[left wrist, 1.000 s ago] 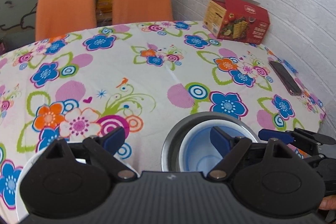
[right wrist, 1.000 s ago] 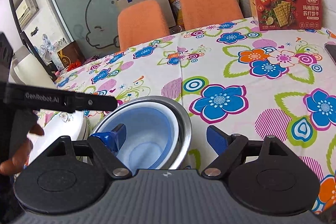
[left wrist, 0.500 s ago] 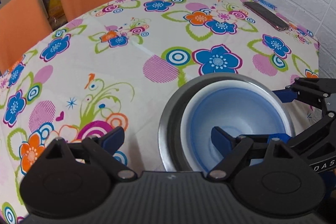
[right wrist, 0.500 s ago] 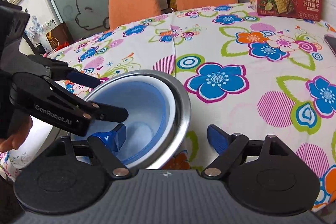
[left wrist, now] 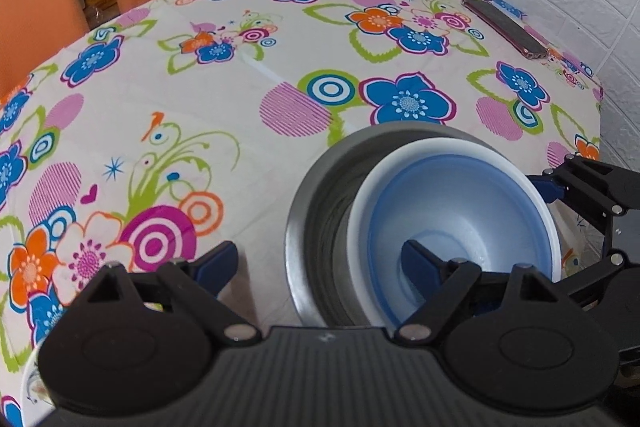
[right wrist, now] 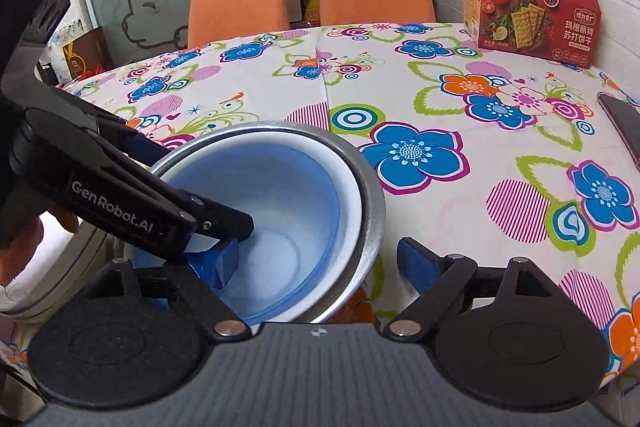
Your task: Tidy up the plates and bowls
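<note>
Nested bowls (left wrist: 460,219), blue inside white inside steel, sit near the front of the floral tabletop (left wrist: 240,75), between the two tools. The left hand-held gripper (left wrist: 320,263) stands apart, straddling the stack's left wall, right finger inside the blue bowl; the right hand-held gripper (right wrist: 316,263), also apart, straddles the right wall. Both are equally close; a plate (right wrist: 60,267) lies just left.
</note>
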A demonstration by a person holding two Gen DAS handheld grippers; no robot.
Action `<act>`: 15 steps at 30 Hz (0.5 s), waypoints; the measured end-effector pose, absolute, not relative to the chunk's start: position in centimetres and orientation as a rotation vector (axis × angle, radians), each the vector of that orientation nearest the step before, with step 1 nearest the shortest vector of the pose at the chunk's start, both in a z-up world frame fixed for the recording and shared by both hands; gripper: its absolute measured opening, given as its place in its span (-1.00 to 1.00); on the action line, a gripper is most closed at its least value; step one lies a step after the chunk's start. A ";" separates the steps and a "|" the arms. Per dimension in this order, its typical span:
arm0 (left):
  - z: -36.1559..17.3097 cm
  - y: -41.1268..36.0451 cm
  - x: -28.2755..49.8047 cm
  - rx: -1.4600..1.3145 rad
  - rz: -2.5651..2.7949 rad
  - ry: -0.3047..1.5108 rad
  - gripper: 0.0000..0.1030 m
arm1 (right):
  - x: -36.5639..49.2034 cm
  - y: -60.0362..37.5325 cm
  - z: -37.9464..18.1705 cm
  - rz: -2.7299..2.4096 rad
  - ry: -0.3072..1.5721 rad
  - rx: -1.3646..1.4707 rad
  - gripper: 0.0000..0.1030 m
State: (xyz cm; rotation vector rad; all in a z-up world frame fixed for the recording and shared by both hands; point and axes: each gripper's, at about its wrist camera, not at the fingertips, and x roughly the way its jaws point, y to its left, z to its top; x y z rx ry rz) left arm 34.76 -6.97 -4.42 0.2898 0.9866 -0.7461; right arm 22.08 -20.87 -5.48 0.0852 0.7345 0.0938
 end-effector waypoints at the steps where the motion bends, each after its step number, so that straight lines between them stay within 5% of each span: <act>1: -4.5 -6.9 34.9 0.279 -0.747 0.995 0.62 | 22.0 -20.9 -5.5 0.094 0.731 0.090 0.43; 5: -4.2 -6.9 35.0 0.252 -0.728 1.003 0.45 | 22.0 -21.0 -5.3 0.196 0.717 0.170 0.34; 8: -3.9 -7.6 34.7 0.232 -0.729 1.010 -0.04 | 22.6 -20.1 -5.0 0.240 0.738 0.234 0.39; 15: -3.1 -8.0 36.4 0.152 -0.687 1.058 -0.08 | 23.7 -20.4 -3.9 0.200 0.730 0.252 0.42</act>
